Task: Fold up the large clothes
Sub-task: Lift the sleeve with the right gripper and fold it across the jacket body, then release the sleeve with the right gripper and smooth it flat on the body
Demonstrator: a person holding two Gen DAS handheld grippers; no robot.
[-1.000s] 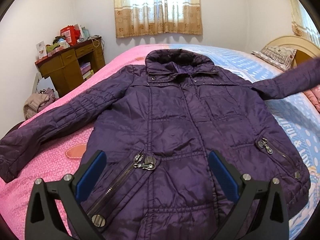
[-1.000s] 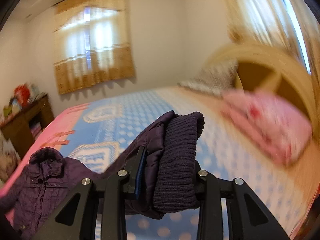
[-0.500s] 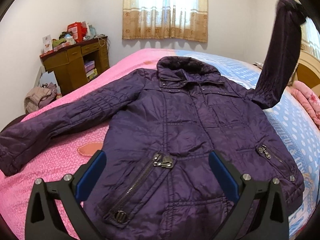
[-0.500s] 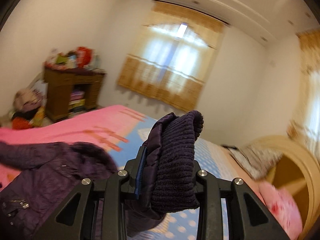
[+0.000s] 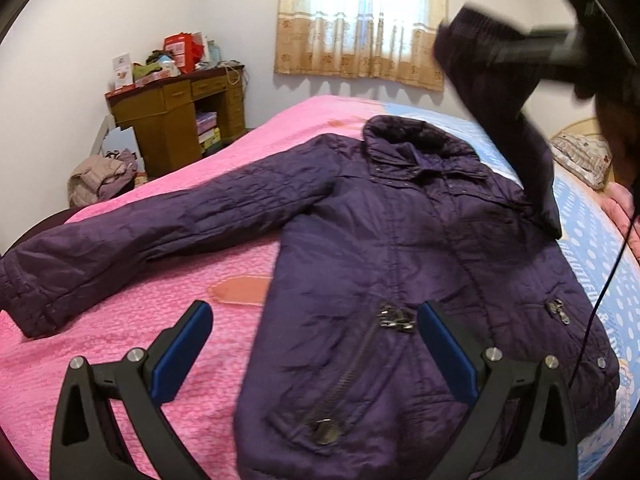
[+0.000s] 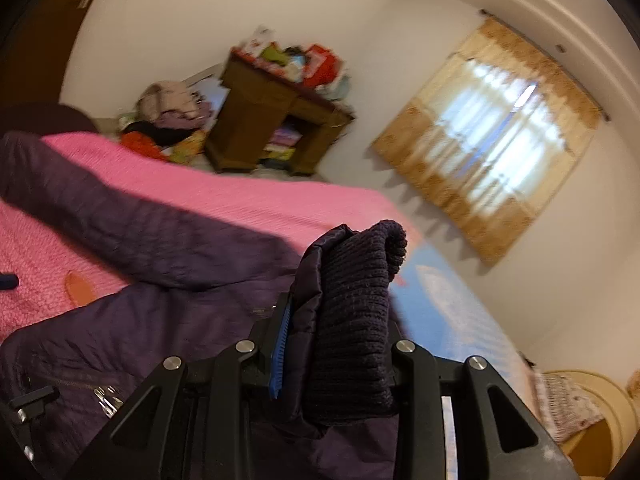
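Observation:
A dark purple quilted jacket (image 5: 400, 264) lies face up on the bed, collar far, its one sleeve (image 5: 132, 236) stretched out to the left. My left gripper (image 5: 316, 340) is open and empty, hovering above the jacket's lower hem near the zip pocket. My right gripper (image 6: 340, 344) is shut on the other sleeve's knit cuff (image 6: 356, 320). In the left wrist view that sleeve (image 5: 508, 120) is lifted high above the jacket's right shoulder, hanging from the right gripper (image 5: 480, 46) at the upper right.
The bed has a pink cover (image 5: 120, 340) on the left and a blue patterned one (image 5: 592, 248) on the right. A cluttered wooden desk (image 5: 180, 120) and a clothes pile (image 5: 100, 176) stand at the left wall. A curtained window (image 5: 360, 20) is behind; pillows (image 5: 580, 156) at far right.
My right gripper has swung the held sleeve up and leftward over the jacket body. My left gripper has drifted left, still open above the hem.

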